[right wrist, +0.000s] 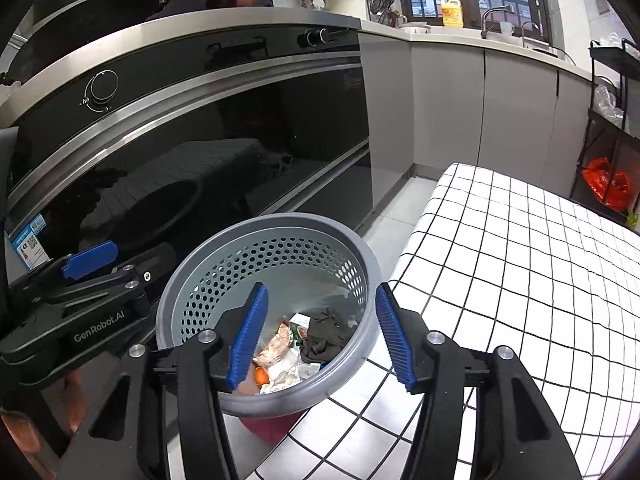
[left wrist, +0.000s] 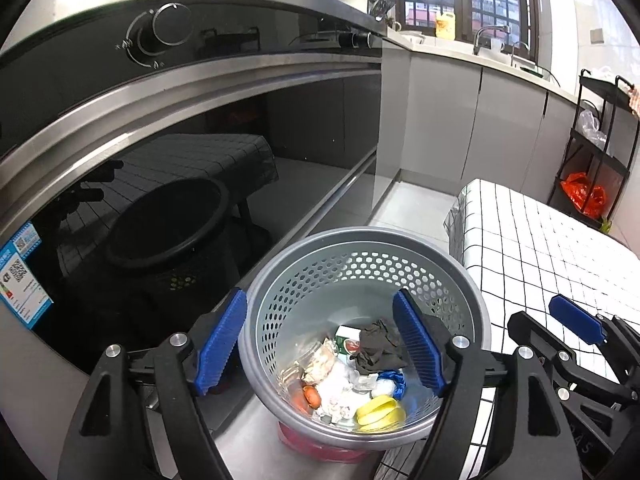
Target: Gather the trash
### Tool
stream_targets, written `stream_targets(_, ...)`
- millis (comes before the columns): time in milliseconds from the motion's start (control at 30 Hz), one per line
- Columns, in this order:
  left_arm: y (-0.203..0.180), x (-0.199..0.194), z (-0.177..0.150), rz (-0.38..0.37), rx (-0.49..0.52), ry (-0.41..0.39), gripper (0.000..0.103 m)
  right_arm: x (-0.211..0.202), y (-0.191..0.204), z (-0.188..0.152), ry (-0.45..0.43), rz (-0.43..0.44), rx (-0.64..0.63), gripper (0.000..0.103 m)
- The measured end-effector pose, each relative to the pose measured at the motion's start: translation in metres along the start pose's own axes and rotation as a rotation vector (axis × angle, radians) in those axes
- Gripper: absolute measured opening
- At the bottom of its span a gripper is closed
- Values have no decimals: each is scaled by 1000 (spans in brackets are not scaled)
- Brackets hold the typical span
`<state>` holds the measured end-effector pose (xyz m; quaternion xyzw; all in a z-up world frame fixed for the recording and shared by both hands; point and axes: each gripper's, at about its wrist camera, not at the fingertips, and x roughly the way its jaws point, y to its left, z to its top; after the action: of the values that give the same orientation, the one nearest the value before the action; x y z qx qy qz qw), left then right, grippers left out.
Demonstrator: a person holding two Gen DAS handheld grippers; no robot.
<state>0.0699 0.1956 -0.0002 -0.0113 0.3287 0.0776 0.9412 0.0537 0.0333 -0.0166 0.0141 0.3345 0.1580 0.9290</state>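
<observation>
A grey perforated waste bin [left wrist: 362, 236] stands on the floor between the oven and the table. In it lie a dark crumpled cloth [left wrist: 378, 346], a yellow piece [left wrist: 380, 412], an orange piece [left wrist: 310, 396], a small green and white carton [left wrist: 346, 338] and pale wrappers. My left gripper [left wrist: 320, 344] hangs open above the bin with nothing between its blue pads. The right gripper [left wrist: 560, 324] sits beside it over the table edge. In the right wrist view the right gripper [right wrist: 320, 338] is open and empty over the bin [right wrist: 280, 220], with the dark cloth [right wrist: 324, 334] below and the left gripper [right wrist: 120, 264] alongside.
A black glass oven front [left wrist: 200, 168] with knobs fills the left. A table with a white checked cloth [right wrist: 520, 260] lies to the right of the bin. A black rack holding an orange bag [left wrist: 584, 196] stands at the far right. Something red [right wrist: 268, 428] shows under the bin.
</observation>
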Motion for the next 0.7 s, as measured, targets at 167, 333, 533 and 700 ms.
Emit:
stream_targets(167, 3, -6, 0, 12, -7, -26, 87, -5, 0, -3, -16, -34, 5, 61)
stream_targets(333, 5, -12, 0, 15, -7, -47, 93, -9, 1, -6, -34, -58, 10, 64)
stream_targets(533, 7, -13, 0, 21, -9, -53, 97, -12, 2, -7, -46, -79, 14, 68)
stream_targets(700, 8, -12, 0, 24, -11, -45, 97, -12, 4, -8, -41, -90, 11, 73)
